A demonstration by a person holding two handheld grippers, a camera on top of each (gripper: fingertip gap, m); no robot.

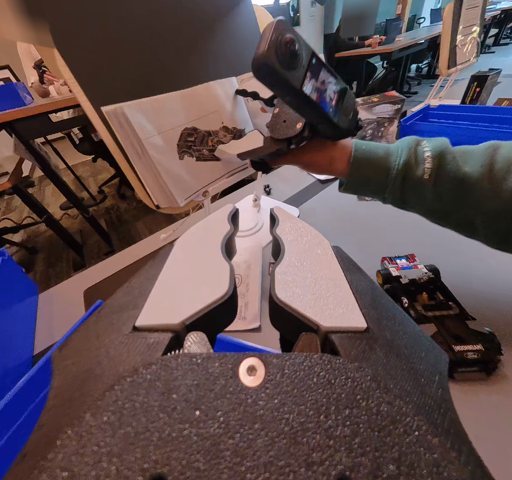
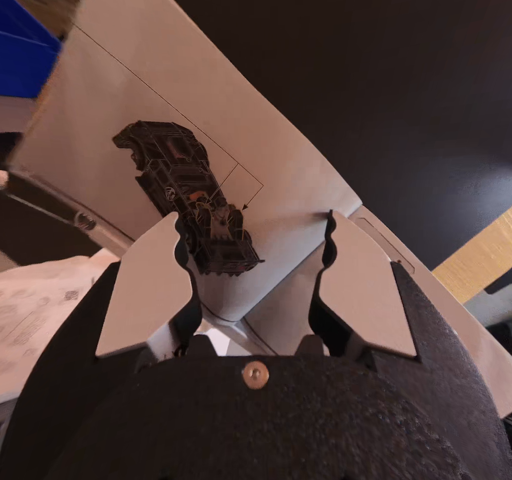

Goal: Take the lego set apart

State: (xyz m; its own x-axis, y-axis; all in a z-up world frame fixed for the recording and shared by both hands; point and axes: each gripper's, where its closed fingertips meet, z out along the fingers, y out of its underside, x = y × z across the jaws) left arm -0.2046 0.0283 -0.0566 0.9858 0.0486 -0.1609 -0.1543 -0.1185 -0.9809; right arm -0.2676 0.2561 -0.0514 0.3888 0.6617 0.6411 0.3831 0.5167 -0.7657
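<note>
Right tongs (image 2: 253, 234) apart at booklet (image 2: 171, 101) page; could tear it. Left tongs (image 1: 253, 234) slightly apart, empty. Car (image 1: 440, 311) untouched on worktop (image 1: 360, 231).

Open-plan office/lab, shown by rows of long desks (image 1: 410, 40), office chairs (image 1: 368, 73), laptops (image 1: 393, 27), blue parts bins (image 1: 457, 126) kept nearby.

An open instruction booklet (image 1: 177, 139) leans on a stand (image 1: 256, 217) at the far edge of the table (image 1: 360, 234). The right hand-held gripper (image 1: 238, 123) is raised in front of the page, its tips against it. The lego car (image 1: 432, 308) lies on the table to the right, nearer than the stand. A bin (image 1: 457, 126) sits behind the sleeve (image 1: 432, 187), boxes (image 1: 379, 114) just beside it. Another bin (image 1: 19, 328) stands at the left edge.
</note>
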